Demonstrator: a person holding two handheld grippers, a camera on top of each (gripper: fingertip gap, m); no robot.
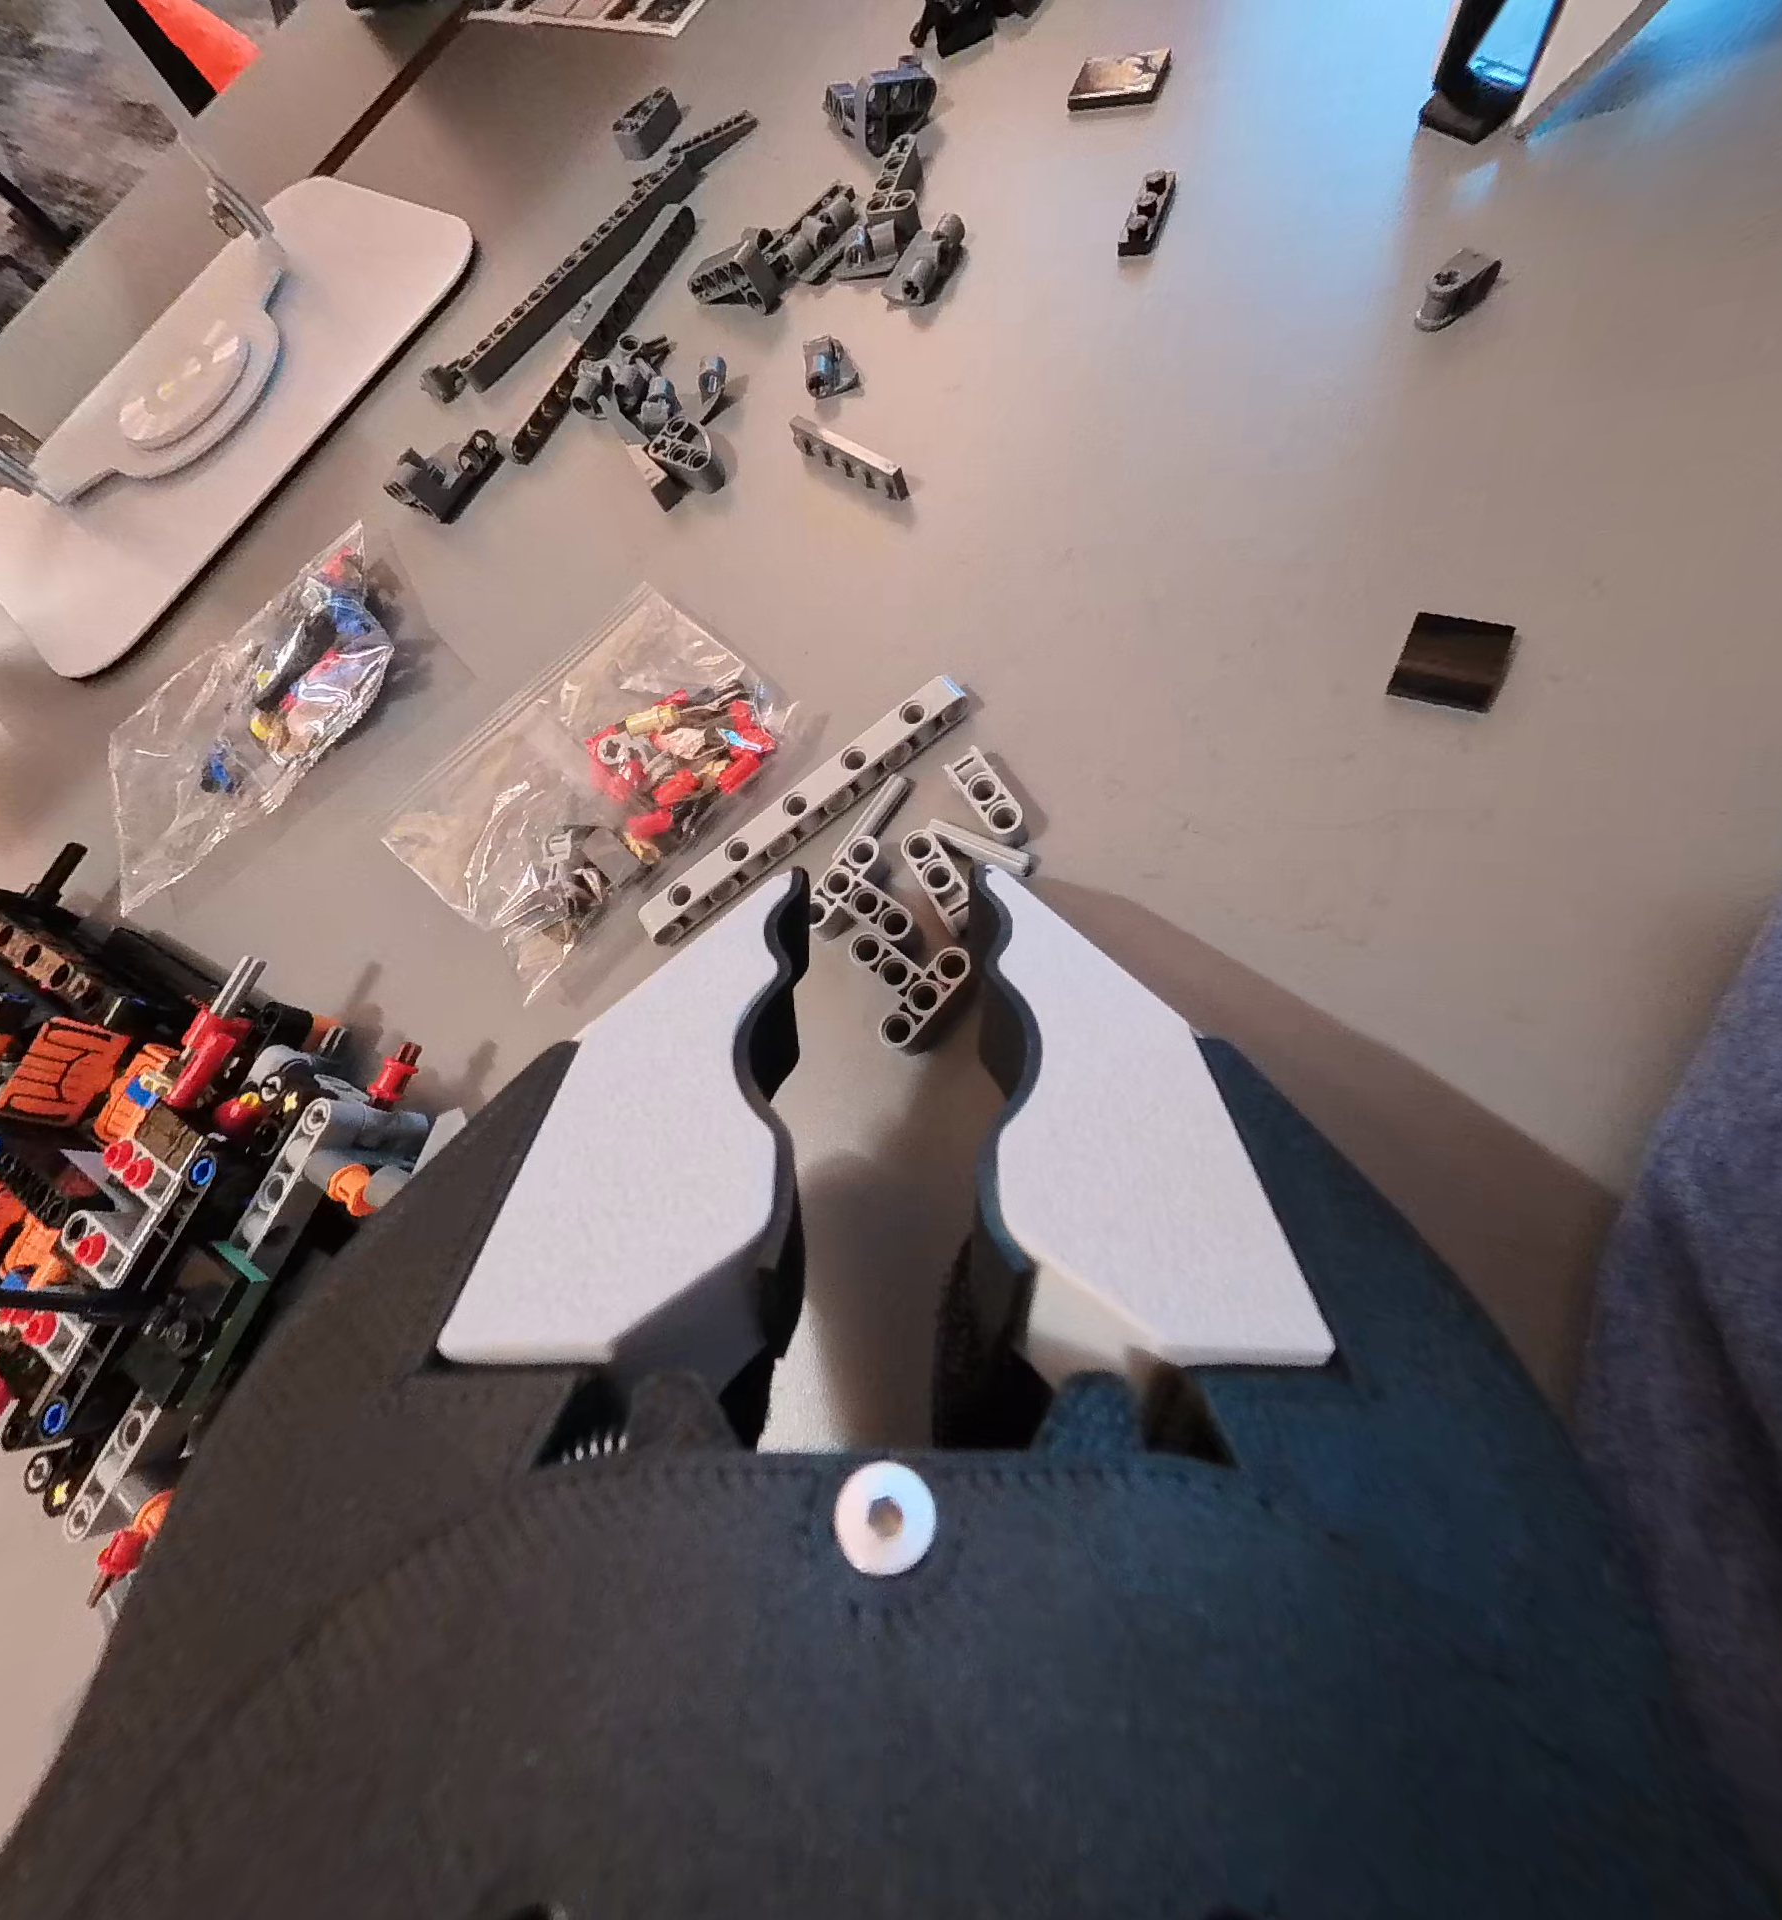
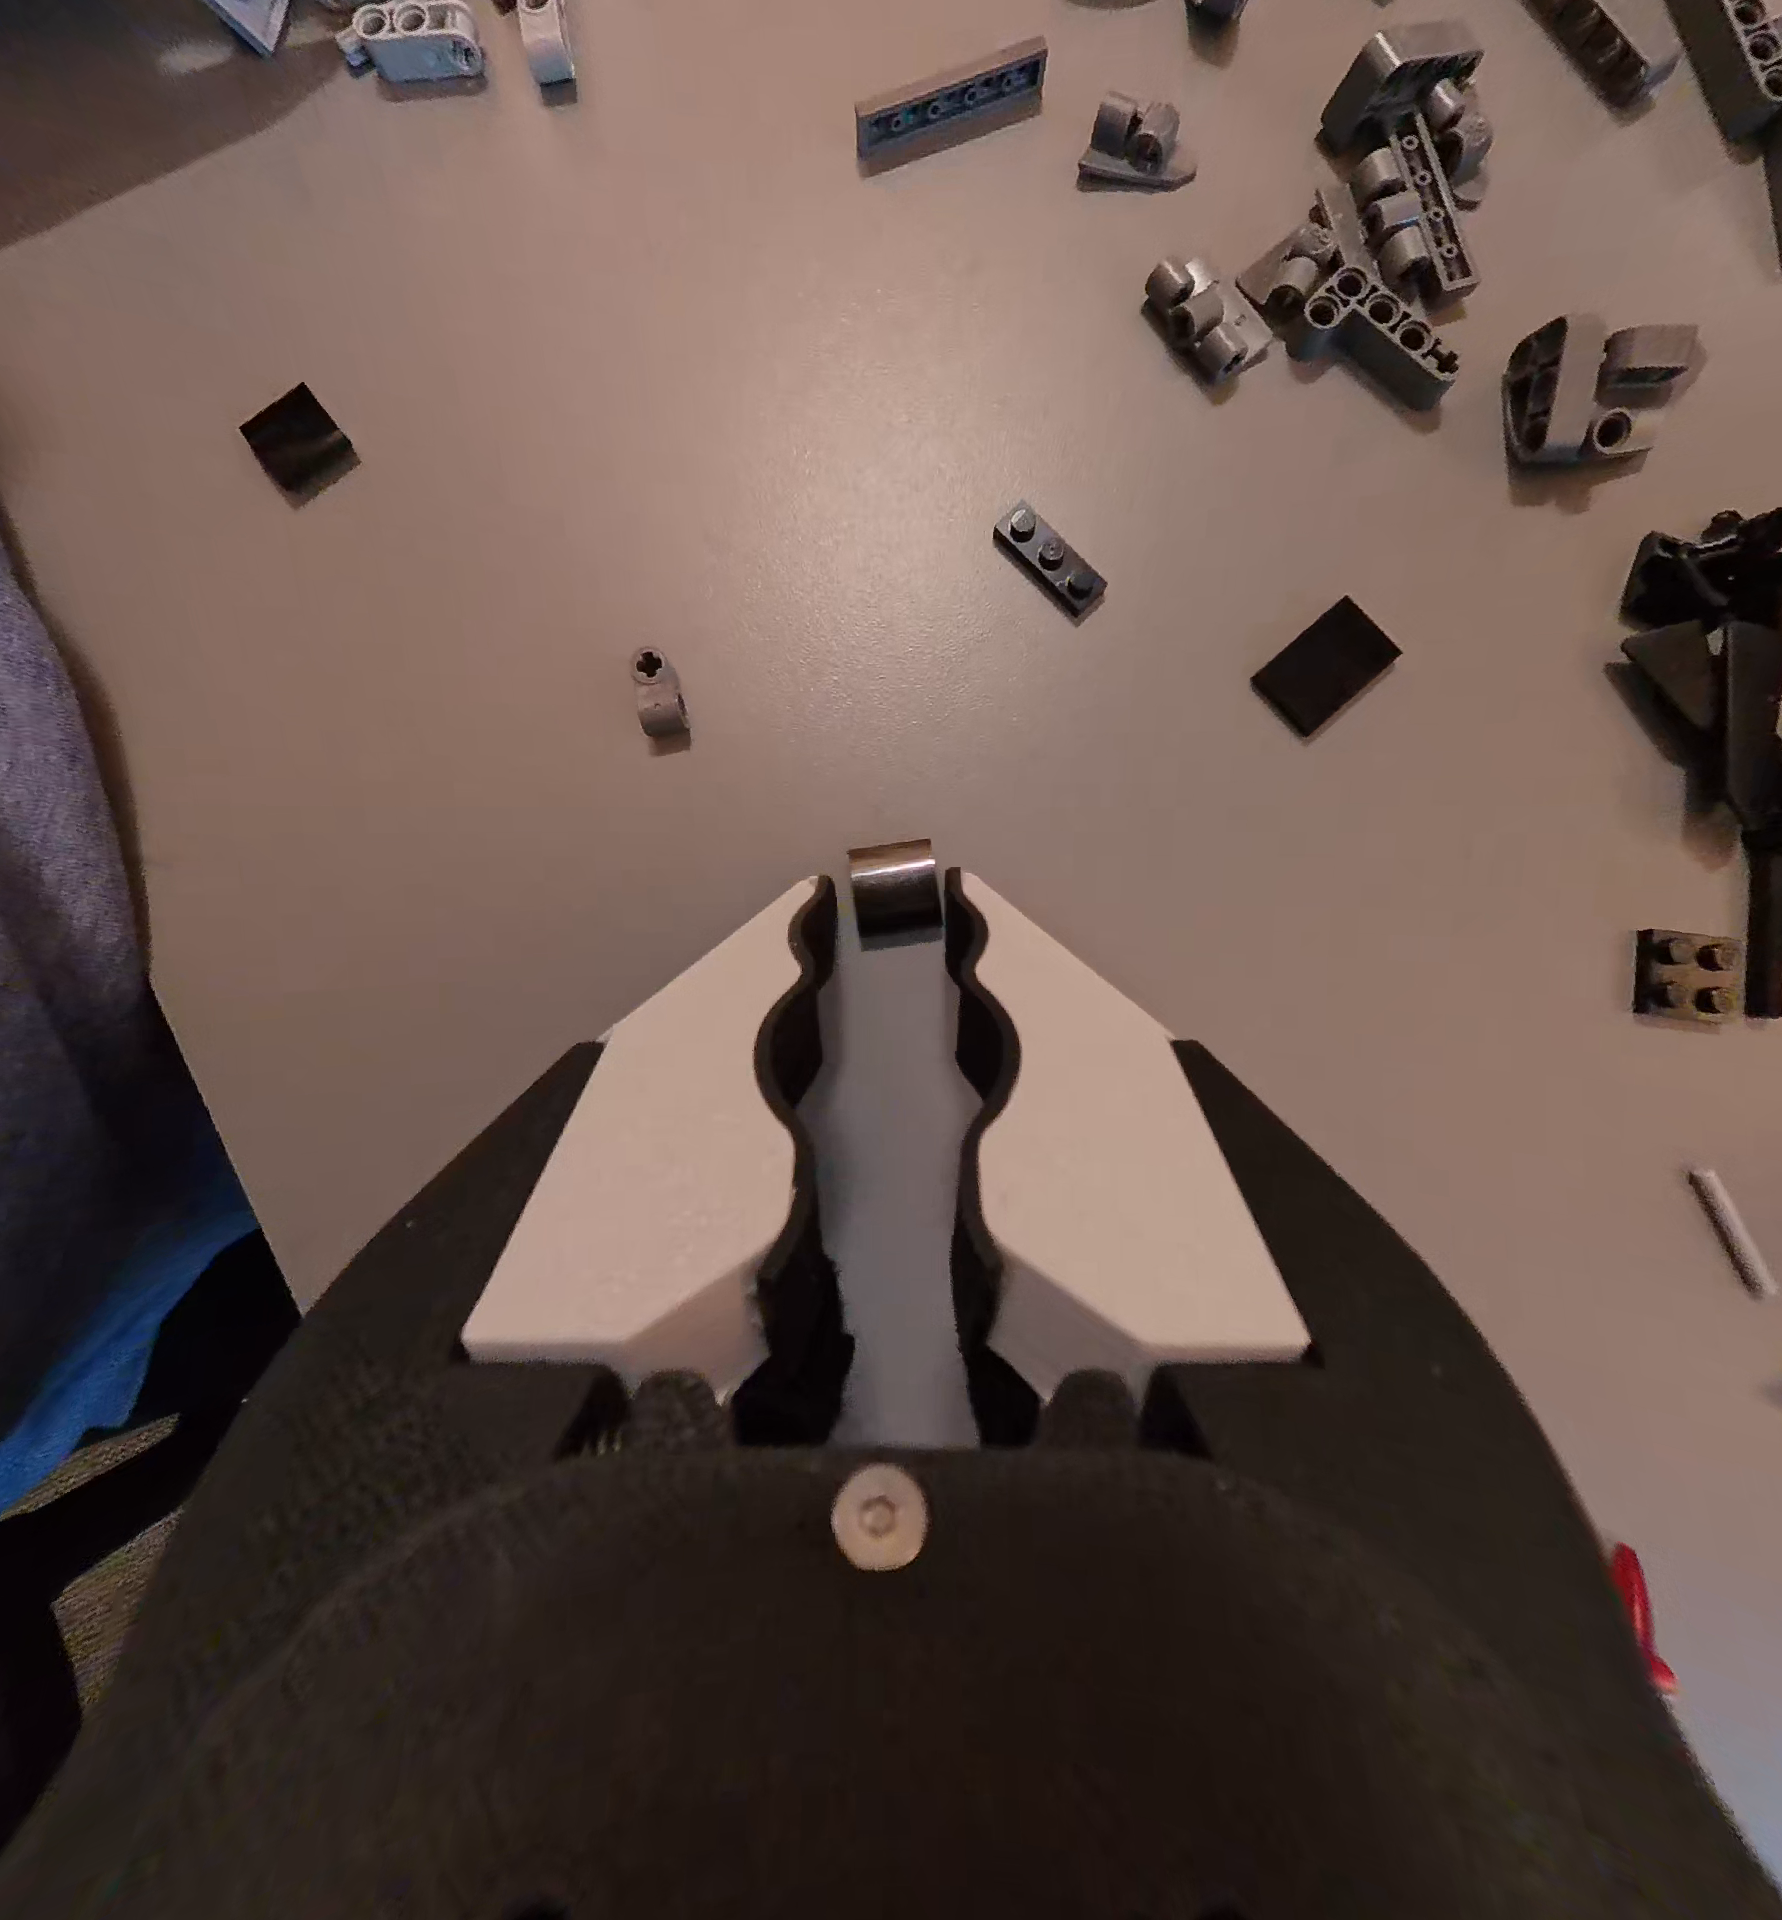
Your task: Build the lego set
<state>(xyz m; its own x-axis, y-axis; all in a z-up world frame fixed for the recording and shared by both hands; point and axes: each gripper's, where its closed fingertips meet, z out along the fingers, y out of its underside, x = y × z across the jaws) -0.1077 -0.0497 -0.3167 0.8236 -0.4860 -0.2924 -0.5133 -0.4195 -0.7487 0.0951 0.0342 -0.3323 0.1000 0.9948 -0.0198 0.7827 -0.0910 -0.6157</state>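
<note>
Right gripper [image 2: 889,883]: jaws parted a little, tips either side of a small black curved piece [image 2: 892,894]; a sliver of gap shows on both flanks, so probably not clamped yet, though the angle is poor; likely lined up to pinch it off the table [image 2: 554,416]; nearest neighbours are a grey connector [image 2: 658,694], a black studded plate [image 2: 1050,559] and a flat black tile [image 2: 1325,665], all well apart, so the approach looks free.

Left gripper [image 1: 887,894]: jaws apart, holding nothing, hanging over a cluster of light grey beams [image 1: 892,940]; long grey beam [image 1: 804,805] just beside the left finger; judged to be waiting or choosing a beam.

Further out: two clear bags of small parts [image 1: 648,790]; a heap of dark grey pieces [image 1: 658,312]; the half-built orange and black model [image 1: 87,1143] at the left edge, near enough to receive parts.
</note>
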